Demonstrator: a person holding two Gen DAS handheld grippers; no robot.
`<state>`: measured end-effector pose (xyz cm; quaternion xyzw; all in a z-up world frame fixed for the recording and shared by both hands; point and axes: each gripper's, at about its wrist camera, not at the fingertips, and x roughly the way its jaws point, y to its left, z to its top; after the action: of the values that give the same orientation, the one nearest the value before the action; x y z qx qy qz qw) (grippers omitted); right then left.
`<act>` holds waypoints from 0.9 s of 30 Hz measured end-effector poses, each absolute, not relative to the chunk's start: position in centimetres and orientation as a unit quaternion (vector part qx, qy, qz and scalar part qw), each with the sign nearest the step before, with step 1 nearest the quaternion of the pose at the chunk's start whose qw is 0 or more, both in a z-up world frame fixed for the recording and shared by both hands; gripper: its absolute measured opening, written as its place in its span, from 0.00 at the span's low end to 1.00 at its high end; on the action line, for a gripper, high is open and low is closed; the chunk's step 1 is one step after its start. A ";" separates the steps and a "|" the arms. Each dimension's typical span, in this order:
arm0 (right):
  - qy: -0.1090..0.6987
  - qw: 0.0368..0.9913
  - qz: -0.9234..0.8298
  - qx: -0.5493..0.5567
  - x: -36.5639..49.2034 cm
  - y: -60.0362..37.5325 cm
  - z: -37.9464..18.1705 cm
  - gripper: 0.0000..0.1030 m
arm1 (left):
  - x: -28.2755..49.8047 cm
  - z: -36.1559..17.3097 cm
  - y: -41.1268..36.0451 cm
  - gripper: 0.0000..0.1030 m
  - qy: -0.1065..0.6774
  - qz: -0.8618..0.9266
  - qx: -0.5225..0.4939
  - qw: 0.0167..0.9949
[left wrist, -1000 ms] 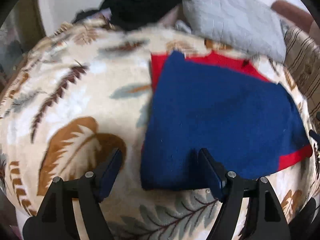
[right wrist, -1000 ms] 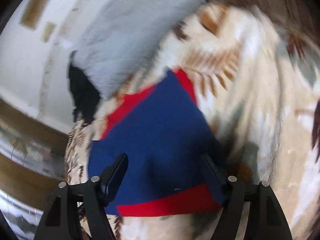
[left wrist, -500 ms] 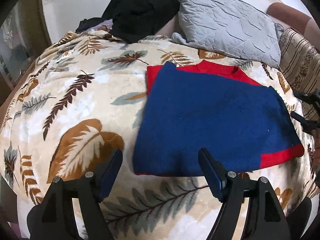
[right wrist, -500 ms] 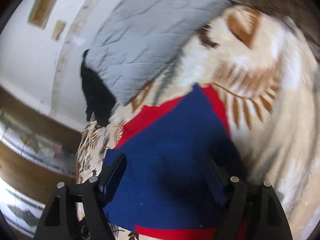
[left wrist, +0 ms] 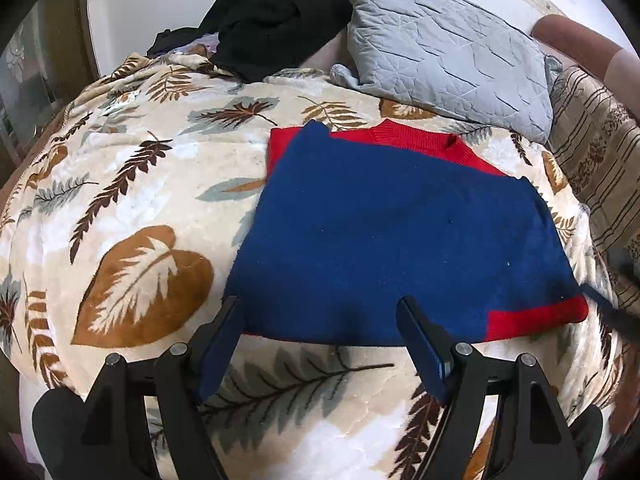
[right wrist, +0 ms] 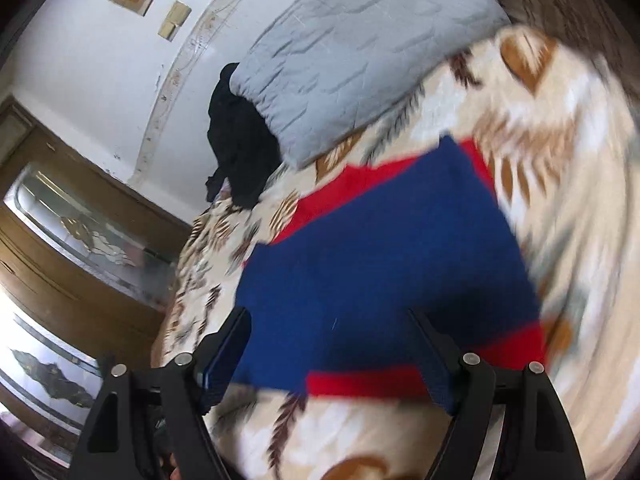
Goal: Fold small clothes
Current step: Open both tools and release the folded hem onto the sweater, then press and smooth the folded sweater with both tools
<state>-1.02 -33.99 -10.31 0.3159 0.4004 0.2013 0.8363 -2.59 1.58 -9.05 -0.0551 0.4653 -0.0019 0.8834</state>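
A folded blue and red sweater (left wrist: 400,240) lies flat on the leaf-patterned blanket (left wrist: 132,208), red collar at its far edge and a red band at its near right corner. My left gripper (left wrist: 320,328) is open and empty, just in front of the sweater's near edge. In the right wrist view the same sweater (right wrist: 380,248) lies ahead, blurred. My right gripper (right wrist: 328,340) is open and empty, over the sweater's near red band. A dark part of the right gripper shows at the left view's right edge (left wrist: 612,312).
A grey quilted pillow (left wrist: 444,56) lies beyond the sweater, a heap of black clothing (left wrist: 272,12) to its left. A striped cushion (left wrist: 600,152) is at the right. Wooden cabinets with glass doors (right wrist: 80,240) stand beyond the bed.
Both grippers have drawn back from the sweater, which now lies free and folded. The left view has pulled up and away; the right gripper has swung, its view tilted and blurred.
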 end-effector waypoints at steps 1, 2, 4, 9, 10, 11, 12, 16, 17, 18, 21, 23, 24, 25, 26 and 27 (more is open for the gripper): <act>0.404 0.829 0.209 0.327 -1.7 -33.7 -11.1 0.79 | -2.6 -9.1 1.6 0.76 0.465 -0.002 -0.054 0.884; 0.408 0.824 0.207 0.333 -2.3 -33.5 -11.9 0.79 | -2.6 -9.2 1.6 0.76 0.466 -0.002 -0.052 0.883; 0.420 0.820 0.191 0.339 -2.5 -33.8 -13.8 0.79 | -2.5 -9.4 1.8 0.76 0.472 -0.001 -0.054 0.880; 0.431 0.802 0.138 0.390 -2.9 -36.1 -15.7 0.79 | -2.7 -9.1 2.8 0.76 0.462 0.004 -0.061 0.885; 0.420 0.816 0.139 0.372 -3.2 -35.8 -14.7 0.79 | -2.6 -9.2 2.9 0.76 0.463 0.005 -0.061 0.884; 0.410 0.826 0.144 0.361 -3.5 -35.5 -14.1 0.79 | -2.6 -9.4 3.0 0.76 0.465 0.007 -0.063 0.883; 0.403 0.831 0.152 0.353 -3.6 -35.2 -13.8 0.80 | -2.5 -9.6 3.2 0.76 0.470 0.009 -0.067 0.880; 0.437 0.808 0.119 0.377 -2.9 -36.2 -16.8 0.81 | -2.7 -9.5 3.3 0.76 0.466 0.004 -0.072 0.882; 0.425 0.810 0.120 0.387 -3.3 -36.4 -16.4 0.81 | -2.9 -9.3 3.2 0.76 0.459 0.005 -0.064 0.886; 0.419 0.815 0.119 0.381 -3.6 -36.2 -15.6 0.81 | -2.8 -9.3 3.3 0.76 0.458 0.005 -0.061 0.887; 0.405 0.831 0.126 0.359 -4.9 -35.7 -14.0 0.81 | -2.6 -9.3 3.4 0.76 0.460 0.004 -0.070 0.885; 0.407 0.827 0.121 0.369 -6.3 -35.9 -14.3 0.81 | -2.4 -9.3 3.0 0.76 0.458 0.000 -0.071 0.886; 0.409 0.819 0.122 0.383 -6.9 -35.9 -14.8 0.81 | -2.2 -9.3 2.8 0.76 0.458 -0.001 -0.068 0.887; 0.411 0.810 0.125 0.399 -7.7 -36.0 -15.3 0.81 | -2.2 -9.3 2.5 0.76 0.458 -0.005 -0.065 0.887; 0.415 0.804 0.119 0.410 -8.3 -36.0 -16.1 0.81 | -2.1 -9.4 2.1 0.76 0.456 -0.011 -0.062 0.888; 0.415 0.801 0.117 0.415 -8.8 -36.5 -16.4 0.81 | -2.0 -9.5 1.9 0.76 0.456 -0.014 -0.059 0.888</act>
<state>-8.83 -36.53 -16.37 0.4150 0.4152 0.1166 0.8011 -2.01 1.87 -9.49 -0.0595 0.4559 -0.0139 0.8879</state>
